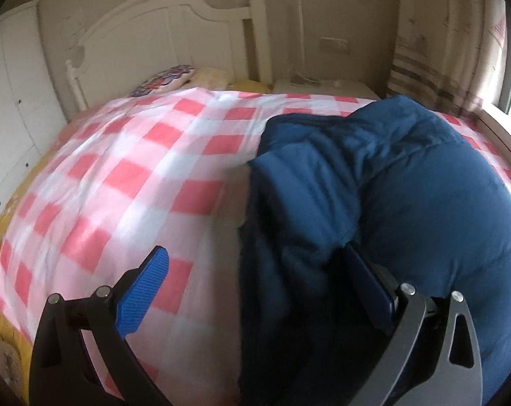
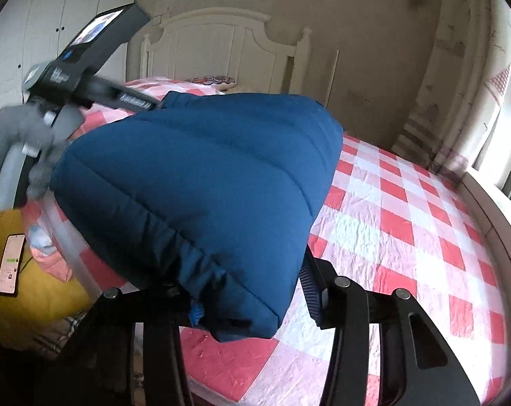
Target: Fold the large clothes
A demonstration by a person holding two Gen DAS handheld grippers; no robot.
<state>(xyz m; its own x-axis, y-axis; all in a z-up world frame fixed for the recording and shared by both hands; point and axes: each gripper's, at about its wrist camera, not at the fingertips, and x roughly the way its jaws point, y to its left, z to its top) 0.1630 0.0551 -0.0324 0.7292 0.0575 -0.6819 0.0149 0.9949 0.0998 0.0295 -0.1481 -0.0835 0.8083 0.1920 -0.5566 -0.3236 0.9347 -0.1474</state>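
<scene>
A puffy blue jacket (image 1: 407,186) lies bunched on the right half of the bed's red-and-white check sheet (image 1: 126,176). My left gripper (image 1: 255,250) stands wide open at the jacket's left edge. Its left pad (image 1: 143,291) is over bare sheet, and its right finger (image 1: 370,284) rests against the jacket's folds. In the right wrist view the jacket (image 2: 201,176) rises as a lifted mound. My right gripper (image 2: 252,294) is shut on its near corner; the fabric hides most of the left finger. A gloved hand (image 2: 28,135) with the left gripper's body is at the jacket's far left.
A white headboard (image 1: 160,34) and pillows stand at the bed's far end, with a white wardrobe (image 2: 45,17) on the left. A phone (image 2: 10,264) lies on yellow cloth beside the bed. A window and curtain (image 1: 421,67) line the right side.
</scene>
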